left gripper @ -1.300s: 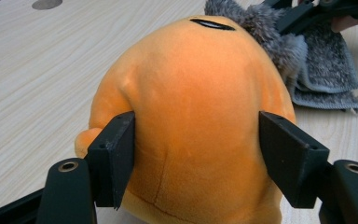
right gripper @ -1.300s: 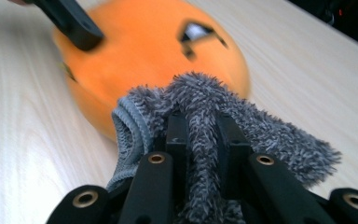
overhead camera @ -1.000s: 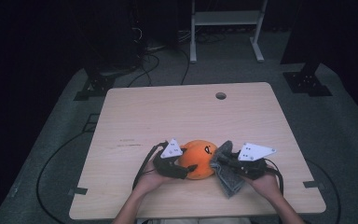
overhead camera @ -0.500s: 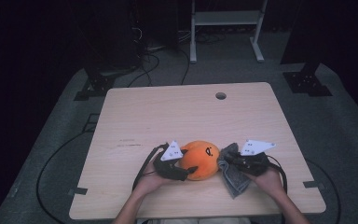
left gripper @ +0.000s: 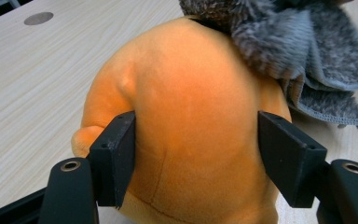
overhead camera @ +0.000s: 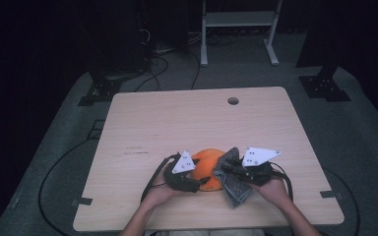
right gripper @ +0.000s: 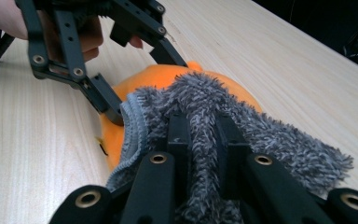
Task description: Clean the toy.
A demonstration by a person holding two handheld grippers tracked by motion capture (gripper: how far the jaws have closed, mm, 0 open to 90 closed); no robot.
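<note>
Orange plush toy sitting on the wooden table, near the front edge, well away from the round hole; squeezed at its near side by the left gripper, both black jaws pressing into the soft sides, jaws just been closing in on it. Grey fluffy cloth pinched tight in the right gripper, jaws almost together with the fuzz bunched between them; laid over the right shoulder of the toy, touching it, one corner hanging down toward the front edge of the table.

Toy straight ahead of the left gripper; just to the left of the right gripper, which comes in from the side. Toy round, no clear long way to it. Cloth hand nearest to the bare orange top, so probably a wipe across the toy, toward the left gripper, with the toy held firm.

Left gripper view: orange toy close up between the jaws, a seam down its back, cloth draped at the top right. Right gripper view: cloth clamped, toy peeking out behind, left gripper and a hand beyond; high view alone gives the place of the toy on the table.
</note>
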